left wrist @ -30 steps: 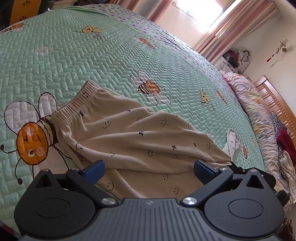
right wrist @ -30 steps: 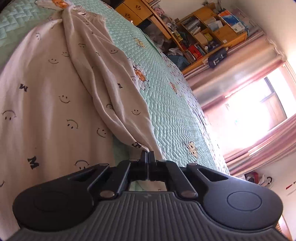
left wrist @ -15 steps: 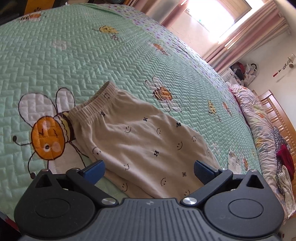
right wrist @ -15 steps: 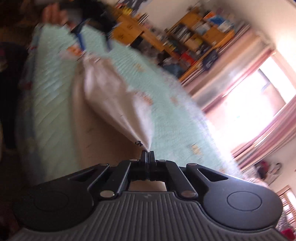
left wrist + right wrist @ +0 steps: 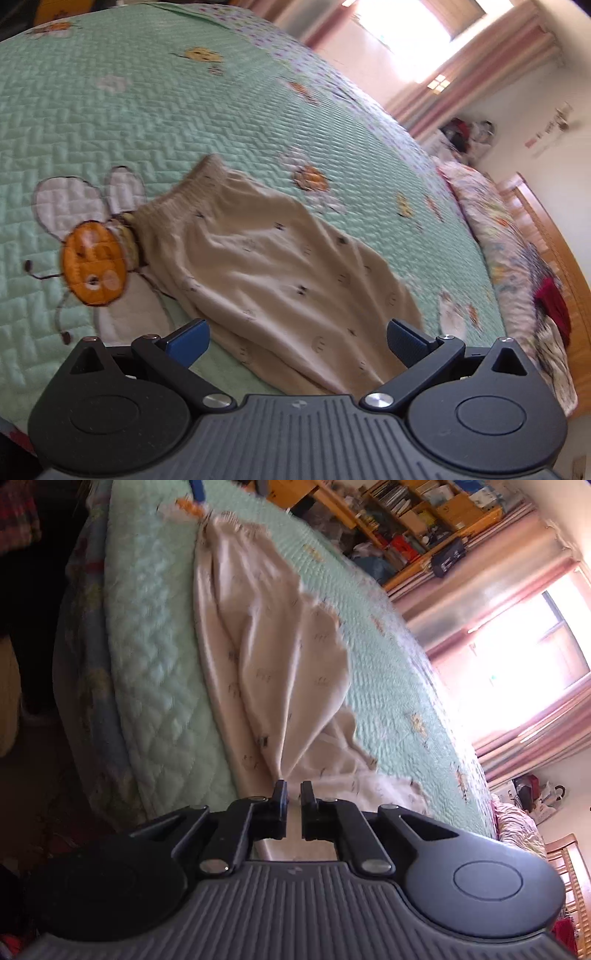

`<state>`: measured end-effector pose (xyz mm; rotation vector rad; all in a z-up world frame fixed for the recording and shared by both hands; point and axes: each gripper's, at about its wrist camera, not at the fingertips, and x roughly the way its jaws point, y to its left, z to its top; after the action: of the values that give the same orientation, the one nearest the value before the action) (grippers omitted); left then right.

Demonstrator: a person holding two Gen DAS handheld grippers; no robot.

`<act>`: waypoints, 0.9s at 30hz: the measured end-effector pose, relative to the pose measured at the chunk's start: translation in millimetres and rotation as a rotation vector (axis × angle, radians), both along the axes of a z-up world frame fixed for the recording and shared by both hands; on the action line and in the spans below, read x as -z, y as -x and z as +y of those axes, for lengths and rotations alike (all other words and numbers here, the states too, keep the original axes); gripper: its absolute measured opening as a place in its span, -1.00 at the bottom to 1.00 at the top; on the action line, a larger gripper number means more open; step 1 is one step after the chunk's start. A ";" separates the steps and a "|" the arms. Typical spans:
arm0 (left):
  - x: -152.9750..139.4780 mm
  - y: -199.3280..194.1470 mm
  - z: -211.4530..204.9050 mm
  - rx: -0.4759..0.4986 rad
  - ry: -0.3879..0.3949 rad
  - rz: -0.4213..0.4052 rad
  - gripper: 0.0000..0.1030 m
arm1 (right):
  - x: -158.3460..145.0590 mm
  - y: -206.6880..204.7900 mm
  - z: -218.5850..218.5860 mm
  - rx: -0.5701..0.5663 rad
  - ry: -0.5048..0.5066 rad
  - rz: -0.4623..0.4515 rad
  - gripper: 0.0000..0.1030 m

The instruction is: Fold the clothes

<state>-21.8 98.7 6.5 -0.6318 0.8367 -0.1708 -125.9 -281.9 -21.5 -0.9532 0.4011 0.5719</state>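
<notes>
Beige trousers printed with small smileys lie on the green quilted bedspread, the elastic waistband at the far left beside an orange bee. My left gripper hovers over the near edge of the trousers, open, with nothing between its blue pads. In the right wrist view the trousers run away from me towards the waistband. The bunched leg end comes to a point right at my right gripper. Its jaws are opening, a narrow gap shows, and the cloth tip just touches the left fingertip.
The bed edge drops to a dark floor at the left in the right wrist view. Shelves full of boxes and a bright curtained window stand beyond. Floral bedding and a wooden headboard lie to the right.
My right gripper swung the trouser leg end across and then parted its jaws from shut. In the left wrist view the trousers went from spread wide to a narrower folded shape.
</notes>
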 end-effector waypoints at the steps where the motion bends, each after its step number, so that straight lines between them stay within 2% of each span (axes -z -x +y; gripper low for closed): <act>1: -1.3 1.2 -7.3 0.032 -0.008 -0.009 0.98 | -5.6 1.6 4.1 -0.005 -0.040 -0.006 -0.67; 4: -1.9 6.2 -33.6 0.093 -0.088 -0.033 0.98 | -7.1 0.8 19.9 -0.025 -0.106 -0.039 -0.57; 7: 7.4 6.0 -43.8 0.087 -0.090 -0.033 0.93 | 5.8 -1.5 33.8 -0.036 -0.125 -0.091 -0.50; 10: 25.2 -2.3 -39.8 0.026 0.036 0.017 0.86 | 13.9 -8.4 46.9 -0.028 -0.178 -0.094 -0.43; 12: 34.7 -5.5 -38.9 -0.036 0.087 0.037 0.83 | 16.2 -11.1 51.3 -0.018 -0.226 -0.096 -0.41; 18: 42.0 -9.4 -44.2 -0.124 0.074 0.044 0.80 | 20.8 -16.3 51.0 0.014 -0.288 -0.101 -0.11; 24: 51.7 -11.1 -39.1 -0.204 0.105 0.068 0.79 | 26.1 -18.3 45.3 0.034 -0.292 -0.095 -0.10; 27: 53.4 -10.0 -38.2 -0.227 0.112 0.058 0.71 | 28.8 -17.5 41.2 0.043 -0.300 -0.088 -0.07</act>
<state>-11.8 60.5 -46.9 -0.8355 0.8088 0.0074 -108.3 -240.7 -50.3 -0.6775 0.2477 0.5314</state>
